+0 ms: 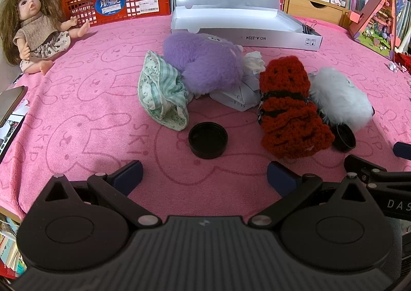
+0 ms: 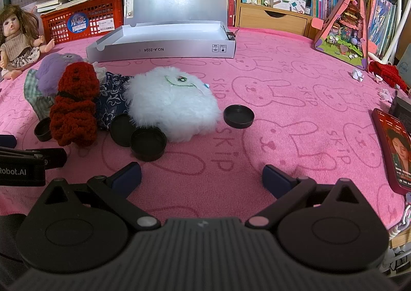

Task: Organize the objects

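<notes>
On the pink cloth lies a heap: a purple plush (image 1: pixel 205 64), a green striped cloth (image 1: pixel 161 95), a red crochet piece (image 1: pixel 290 111) and a white fluffy toy (image 2: pixel 172 100). Black lids lie around it, one (image 1: pixel 208 139) just ahead of my left gripper (image 1: pixel 204 178), which stands open and empty. In the right wrist view another lid (image 2: pixel 239 116) lies ahead of my open, empty right gripper (image 2: pixel 201 178), and two more lids (image 2: pixel 147 144) lean against the white toy. An open grey file box (image 2: pixel 164 49) stands behind the heap.
A doll (image 1: pixel 33 31) sits at the far left by a red crate (image 1: pixel 115 5). A phone (image 2: pixel 393 147) lies at the right edge, a triangular toy house (image 2: pixel 344 26) behind it. Bookshelves line the back. Pink cloth lies bare right of the heap.
</notes>
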